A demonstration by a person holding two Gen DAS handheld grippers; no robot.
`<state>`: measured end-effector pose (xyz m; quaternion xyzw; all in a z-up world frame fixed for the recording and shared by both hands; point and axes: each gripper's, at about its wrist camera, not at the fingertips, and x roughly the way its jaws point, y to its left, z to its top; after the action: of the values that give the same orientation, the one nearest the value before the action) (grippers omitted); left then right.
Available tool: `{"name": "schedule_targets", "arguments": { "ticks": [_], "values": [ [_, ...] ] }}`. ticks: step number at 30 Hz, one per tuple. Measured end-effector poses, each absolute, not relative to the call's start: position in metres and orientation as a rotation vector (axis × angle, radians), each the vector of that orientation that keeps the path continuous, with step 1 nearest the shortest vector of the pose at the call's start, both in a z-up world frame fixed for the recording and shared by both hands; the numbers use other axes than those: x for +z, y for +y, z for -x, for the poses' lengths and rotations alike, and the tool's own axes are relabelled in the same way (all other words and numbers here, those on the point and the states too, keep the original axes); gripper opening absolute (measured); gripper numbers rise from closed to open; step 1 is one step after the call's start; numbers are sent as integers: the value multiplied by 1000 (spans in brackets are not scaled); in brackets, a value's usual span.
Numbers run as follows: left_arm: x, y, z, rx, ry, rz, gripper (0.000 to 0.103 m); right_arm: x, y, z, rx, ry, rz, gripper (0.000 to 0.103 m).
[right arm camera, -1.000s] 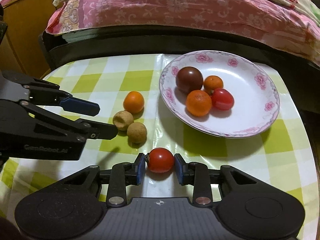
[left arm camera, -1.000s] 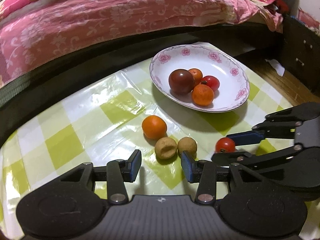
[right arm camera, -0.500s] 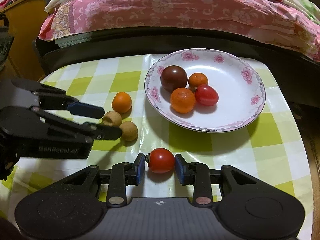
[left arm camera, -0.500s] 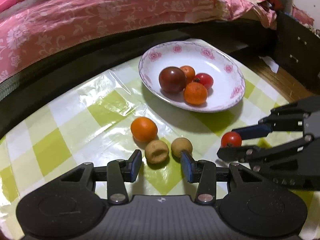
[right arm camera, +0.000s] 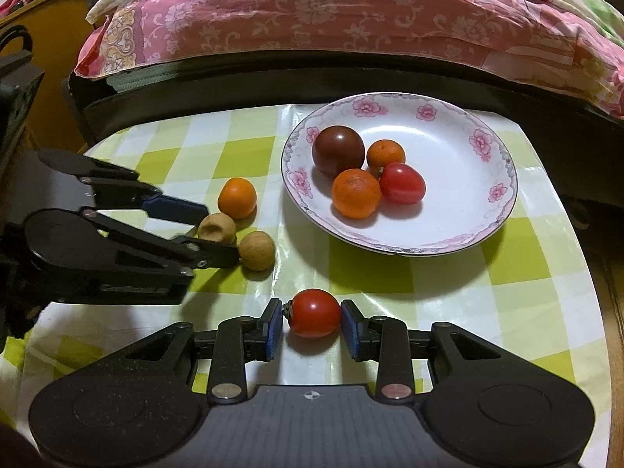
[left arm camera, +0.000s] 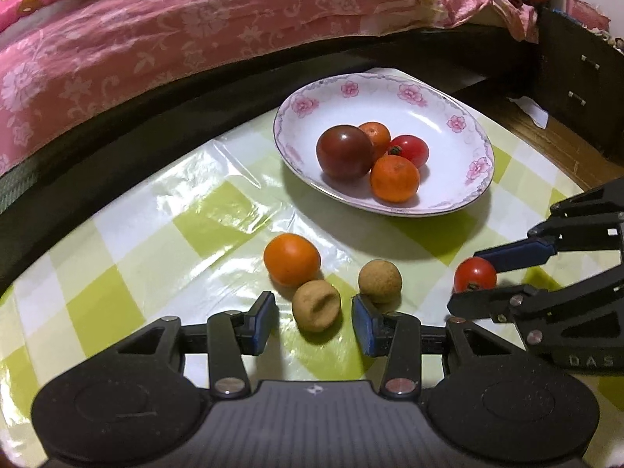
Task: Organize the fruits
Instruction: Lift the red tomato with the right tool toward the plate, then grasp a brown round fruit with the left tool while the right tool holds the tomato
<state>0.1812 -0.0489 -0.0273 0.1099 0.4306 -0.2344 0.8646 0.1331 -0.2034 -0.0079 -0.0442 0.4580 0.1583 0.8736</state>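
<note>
A white flowered plate holds a dark tomato, two oranges and a red tomato. On the checked cloth lie an orange and two brown longans. My left gripper is open, its fingers either side of the dented longan; the round longan sits just right of it. My right gripper is shut on a red cherry tomato at the table surface.
A bed with a pink floral cover and a dark frame runs along the table's far side. A dark cabinet stands at the right in the left wrist view. A wooden board stands at the left.
My left gripper has moved forward so the dented longan now lies between its fingers. My right gripper has drawn back slightly from the plate, still holding the cherry tomato.
</note>
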Motion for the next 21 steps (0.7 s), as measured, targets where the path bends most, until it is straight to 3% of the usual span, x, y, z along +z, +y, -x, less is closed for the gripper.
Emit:
{"name": "schedule_targets", "arguments": {
  "ticks": [2, 7, 21],
  "values": [
    [-27, -48, -181, -480, 897, -220, 49, -9, -204, -133, 331, 960, 94, 29],
    [-26, -47, -178, -482, 901, -205, 34, -9, -209, -135, 315, 959, 89, 29],
    [-20, -43, -149, -553, 942, -257, 34, -10, -209, -134, 328, 960, 118, 29]
  ]
}}
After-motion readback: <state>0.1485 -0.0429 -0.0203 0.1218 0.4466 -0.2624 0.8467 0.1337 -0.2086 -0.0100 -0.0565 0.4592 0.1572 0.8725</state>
